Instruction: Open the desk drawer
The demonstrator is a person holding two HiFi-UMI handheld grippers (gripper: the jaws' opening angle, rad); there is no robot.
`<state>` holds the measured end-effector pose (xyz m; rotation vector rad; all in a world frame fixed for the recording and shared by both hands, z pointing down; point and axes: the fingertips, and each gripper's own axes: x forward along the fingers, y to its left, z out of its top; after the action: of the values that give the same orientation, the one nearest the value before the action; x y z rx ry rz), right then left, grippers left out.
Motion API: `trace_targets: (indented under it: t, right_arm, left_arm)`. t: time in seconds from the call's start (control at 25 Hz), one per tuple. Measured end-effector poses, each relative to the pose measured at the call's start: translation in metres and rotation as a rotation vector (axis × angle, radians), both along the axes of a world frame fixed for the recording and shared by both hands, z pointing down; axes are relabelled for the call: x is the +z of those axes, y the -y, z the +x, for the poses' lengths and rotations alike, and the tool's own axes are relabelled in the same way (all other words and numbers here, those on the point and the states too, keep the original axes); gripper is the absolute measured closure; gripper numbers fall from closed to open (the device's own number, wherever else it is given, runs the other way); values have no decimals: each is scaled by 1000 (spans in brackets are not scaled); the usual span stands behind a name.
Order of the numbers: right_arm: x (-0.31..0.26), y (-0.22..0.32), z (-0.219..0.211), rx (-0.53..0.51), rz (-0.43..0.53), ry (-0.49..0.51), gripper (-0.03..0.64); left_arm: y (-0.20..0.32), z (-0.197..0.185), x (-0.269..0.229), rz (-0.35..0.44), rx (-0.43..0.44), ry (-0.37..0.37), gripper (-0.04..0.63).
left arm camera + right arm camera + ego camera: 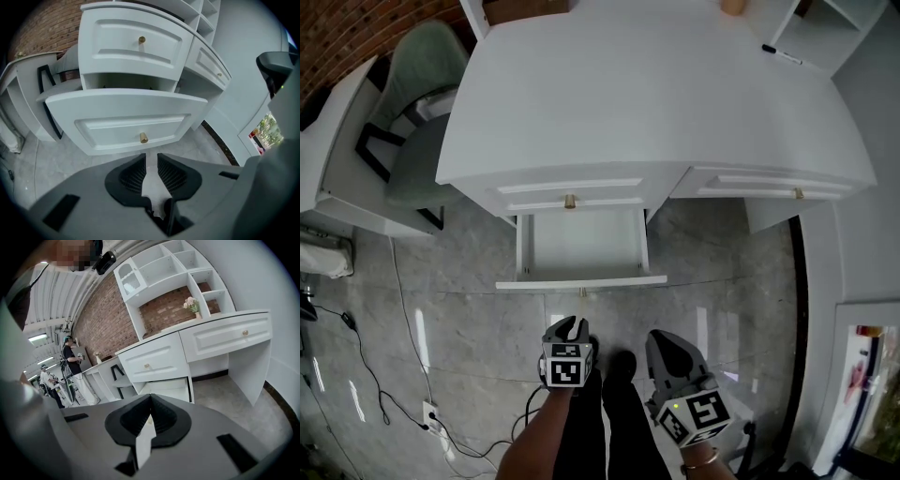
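Observation:
The white desk (656,103) has its lower middle drawer (581,246) pulled out, showing a bare inside. Its front panel (126,126) carries a small brass knob (143,138). My left gripper (569,328) hangs above the floor just in front of that knob, apart from it. Its jaws stand a little apart with nothing between them (151,158). My right gripper (667,352) is beside it to the right, farther back from the desk, with its jaw tips meeting (150,398) and nothing held. The pulled-out drawer (164,387) also shows in the right gripper view.
An upper drawer with a brass knob (570,201) sits shut above the pulled-out one, and another shut drawer (799,194) is at the right. A green chair (422,112) stands at the desk's left. Cables (366,366) and a socket block (431,412) lie on the marble floor. People (70,362) stand far off.

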<state>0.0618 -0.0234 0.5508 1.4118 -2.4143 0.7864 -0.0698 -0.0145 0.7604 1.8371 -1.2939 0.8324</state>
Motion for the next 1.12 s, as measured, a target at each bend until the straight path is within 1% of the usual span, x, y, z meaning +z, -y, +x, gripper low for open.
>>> trace_targets:
  t: [0.2, 0.36, 0.44, 0.68, 0.96, 1.12]
  right_arm:
    - [-19, 0, 3, 12, 2, 1, 612]
    - [-34, -5, 5, 25, -1, -2, 612]
    - [-43, -7, 5, 22, 1, -4, 612]
    - [-74, -7, 5, 4, 27, -13, 612]
    - [-108, -1, 5, -8, 82, -8, 612]
    - [-126, -2, 6, -14, 103, -6, 612]
  left_arm:
    - [-6, -7, -47, 52, -23, -11, 517]
    - [-10, -13, -86, 96, -15, -1, 517]
    - [-12, -16, -105, 116, -18, -1, 530]
    - [-14, -13, -163, 183, -32, -37, 545]
    - [-5, -10, -235, 303, -42, -79, 577]
    - [2, -11, -273, 370, -33, -89, 580]
